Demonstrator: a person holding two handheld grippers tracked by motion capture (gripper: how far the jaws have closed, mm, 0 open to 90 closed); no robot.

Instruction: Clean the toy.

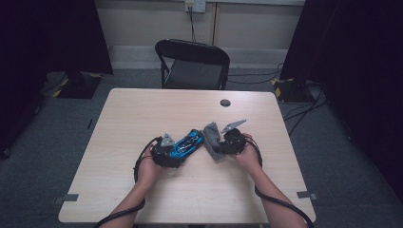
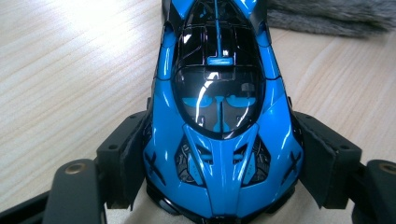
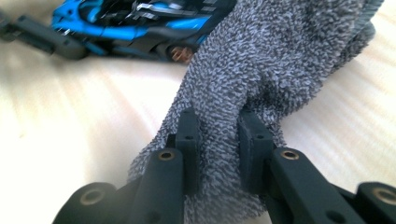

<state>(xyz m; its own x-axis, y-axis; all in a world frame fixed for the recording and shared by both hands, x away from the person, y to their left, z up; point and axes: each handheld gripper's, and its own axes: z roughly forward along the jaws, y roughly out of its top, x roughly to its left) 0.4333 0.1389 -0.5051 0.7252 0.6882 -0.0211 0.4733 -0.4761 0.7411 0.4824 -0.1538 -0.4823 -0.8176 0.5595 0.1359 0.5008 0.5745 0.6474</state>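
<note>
- A person sat at a pale wooden table (image 1: 142, 190), a two-jaw gripper in each hand, both working near the table's middle
- The left gripper (image 2: 219, 163) was clamped on a blue and black toy car (image 2: 219, 116); its two padded jaws pressed against the car's flanks at one end, and the rest of the body ran straight out ahead of the jaws
- That side grip probably pinned the car to the table so it could not roll or slide while being wiped
- The right gripper (image 3: 217, 135) was pinched tight on a fold of a fuzzy grey cloth (image 3: 280, 60); fabric bunched between the jaws and spread out beyond them
- Past the right gripper's jaws, the cloth's far end draped against the end of the car away from the left gripper, seemingly touching it
- Holding the cloth by a gathered fold left a loose flap free, which suits rubbing over the car's bodywork
- From above, the car (image 1: 187, 143) lay between the two grippers, with the cloth (image 1: 212, 137) just beside the right one
- A black folding chair (image 1: 192, 64) stood beyond the table's far edge
</note>
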